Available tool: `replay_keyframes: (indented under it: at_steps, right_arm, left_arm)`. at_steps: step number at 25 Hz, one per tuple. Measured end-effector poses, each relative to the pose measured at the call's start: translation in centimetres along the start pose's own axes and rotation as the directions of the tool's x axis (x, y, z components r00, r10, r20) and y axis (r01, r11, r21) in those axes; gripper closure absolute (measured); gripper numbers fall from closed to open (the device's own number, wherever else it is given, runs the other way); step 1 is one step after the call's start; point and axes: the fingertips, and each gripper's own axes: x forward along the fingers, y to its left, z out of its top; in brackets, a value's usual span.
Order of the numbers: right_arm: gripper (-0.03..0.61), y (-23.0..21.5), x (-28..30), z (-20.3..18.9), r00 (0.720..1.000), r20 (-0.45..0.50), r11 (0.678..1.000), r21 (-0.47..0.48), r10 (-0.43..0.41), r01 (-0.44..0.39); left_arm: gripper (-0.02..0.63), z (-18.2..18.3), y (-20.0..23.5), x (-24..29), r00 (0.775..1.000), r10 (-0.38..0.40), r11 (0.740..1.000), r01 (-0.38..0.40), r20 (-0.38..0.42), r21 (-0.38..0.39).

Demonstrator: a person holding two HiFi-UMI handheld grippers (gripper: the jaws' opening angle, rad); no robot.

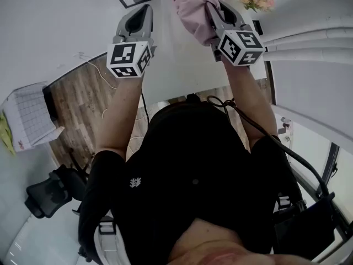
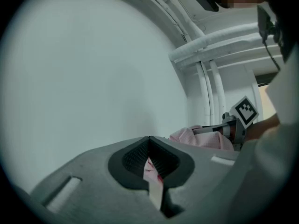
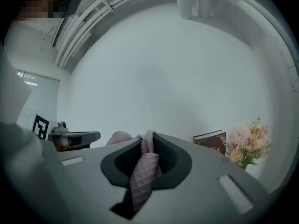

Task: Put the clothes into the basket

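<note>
Holding the pink garment point(image 1: 190, 12) bunched at twelve o'clock in the head view, the right gripper point(image 1: 216, 10) has its fingers point(image 3: 170, 164) pinched on a fold. The left gripper point(image 1: 144, 9), at eleven o'clock, nips a thin pink edge, probably so both can carry it together. No basket shows.

Black shirt point(image 1: 187, 186), black cable point(image 1: 263, 134), grey left gripper point(image 1: 144, 10), grey right gripper point(image 1: 216, 11)

The left arm point(image 1: 118, 115) and right arm point(image 1: 248, 98) are held out ahead side by side, with the left gripper point(image 1: 144, 7) closed on a thin pinkish strip point(image 2: 152, 174) and the right gripper point(image 1: 212, 7) clamped on bunched pink cloth point(image 1: 190, 10).
</note>
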Motion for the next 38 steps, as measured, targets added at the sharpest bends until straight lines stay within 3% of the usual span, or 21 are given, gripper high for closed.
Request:
replay_keyframes:
  at_steps: [4, 10, 29, 35, 38]
  right_arm:
    - [0.541, 0.0, 0.5, -1.9, 1.000, -0.029, 1.000, 0.016, 0.001, 0.000]
    - [0.541, -0.8, 1.1, -4.5, 0.997, -0.076, 0.999, -0.036, -0.007, 0.004]
    - [0.540, -4.2, 2.8, -12.5, 0.971, -0.238, 1.000, 0.018, 0.012, -0.008]
    - [0.525, -4.5, 3.0, -13.8, 0.951, -0.303, 0.998, -0.011, -0.063, 0.063]
    - [0.503, -4.5, 3.6, -13.6, 0.948, -0.303, 0.993, -0.092, -0.095, 0.070]
  left_arm:
    - [0.615, -1.6, 0.1, 0.0, 1.000, 0.004, 1.000, -0.004, -0.026, -0.012]
    - [0.615, -3.6, 0.2, 0.6, 0.998, 0.012, 1.000, -0.012, -0.058, 0.001]
    - [0.615, -10.1, 1.7, 1.0, 0.988, 0.099, 0.993, -0.105, -0.114, -0.049]
    - [0.615, -10.6, 2.5, -0.7, 0.982, 0.105, 0.993, -0.111, -0.154, -0.034]
    - [0.615, -10.6, 3.0, -1.3, 0.979, 0.118, 0.992, -0.122, -0.167, -0.016]
